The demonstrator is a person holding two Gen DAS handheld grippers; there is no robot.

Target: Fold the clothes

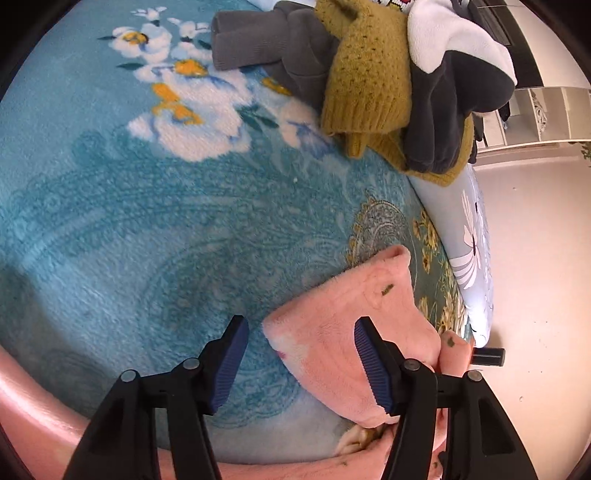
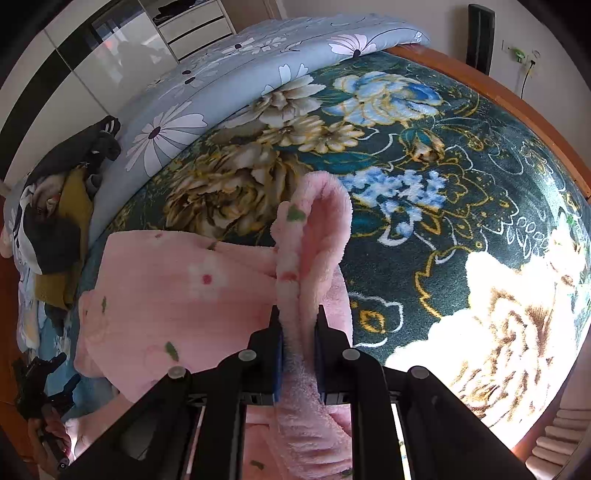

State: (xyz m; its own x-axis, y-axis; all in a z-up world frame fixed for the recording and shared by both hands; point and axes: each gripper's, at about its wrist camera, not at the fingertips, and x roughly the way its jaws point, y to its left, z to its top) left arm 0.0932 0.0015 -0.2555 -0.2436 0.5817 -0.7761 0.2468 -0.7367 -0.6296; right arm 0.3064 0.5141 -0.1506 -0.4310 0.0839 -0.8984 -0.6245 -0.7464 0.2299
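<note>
Pink fleece (image 2: 177,295) lies on the bed (image 2: 424,229); right gripper (image 2: 298,325) fingers pinch a fold of it, left gripper (image 1: 301,362) fingers stand wide, fleece corner between them.

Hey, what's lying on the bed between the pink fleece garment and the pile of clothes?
Only bare blue floral blanket separates the pink fleece garment from the pile of clothes, seen in the left wrist view.

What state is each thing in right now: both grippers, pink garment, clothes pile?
left gripper: open, jaws apart over the blanket, a pink corner between them, not pinched.
right gripper: shut on a bunched fold of the pink garment.
pink fleece garment: partly spread on the bed, one edge lifted in the right grip.
clothes pile: unfolded, heaped at the bed edge.
wardrobe drawers: shut.
</note>
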